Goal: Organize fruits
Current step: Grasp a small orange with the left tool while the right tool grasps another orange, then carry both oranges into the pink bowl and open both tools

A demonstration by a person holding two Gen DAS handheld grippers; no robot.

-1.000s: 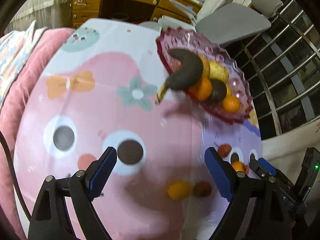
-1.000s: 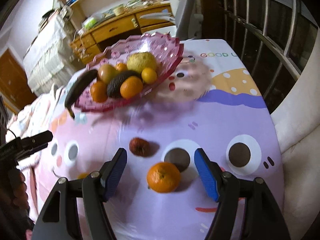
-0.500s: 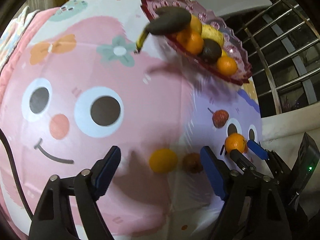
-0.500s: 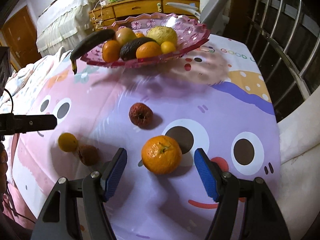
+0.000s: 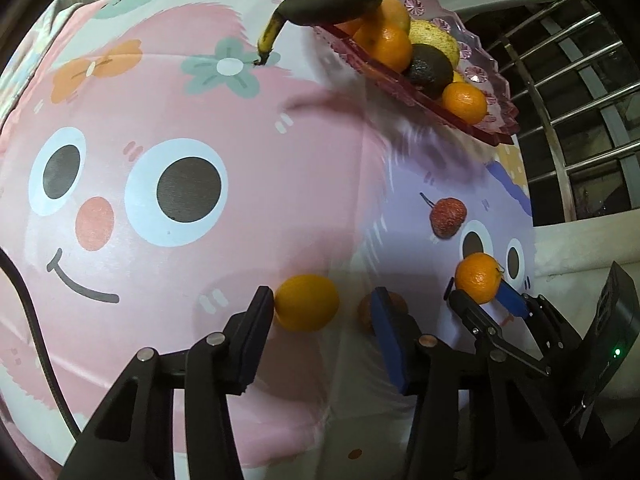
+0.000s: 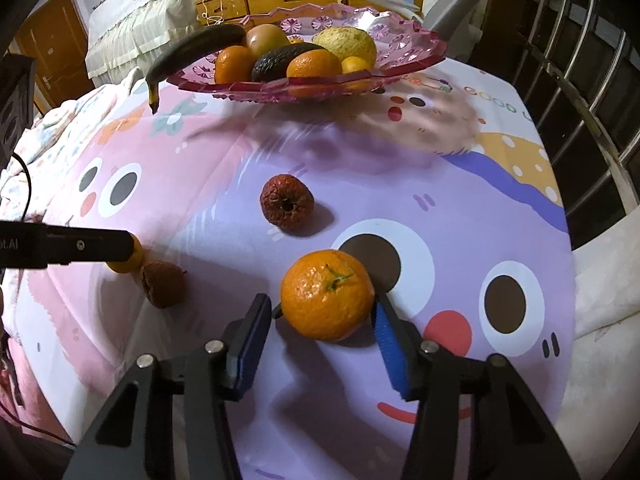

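Tangerine (image 6: 327, 295) sitting between open right tongs (image 6: 320, 320), touching blue pad; small orange (image 5: 306, 302) lying between open left tongs (image 5: 320, 320), nearer black finger.

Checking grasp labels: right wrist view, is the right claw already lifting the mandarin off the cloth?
No. The mandarin rests on the tablecloth, its shadow right beneath it, between the open right claw's fingers.
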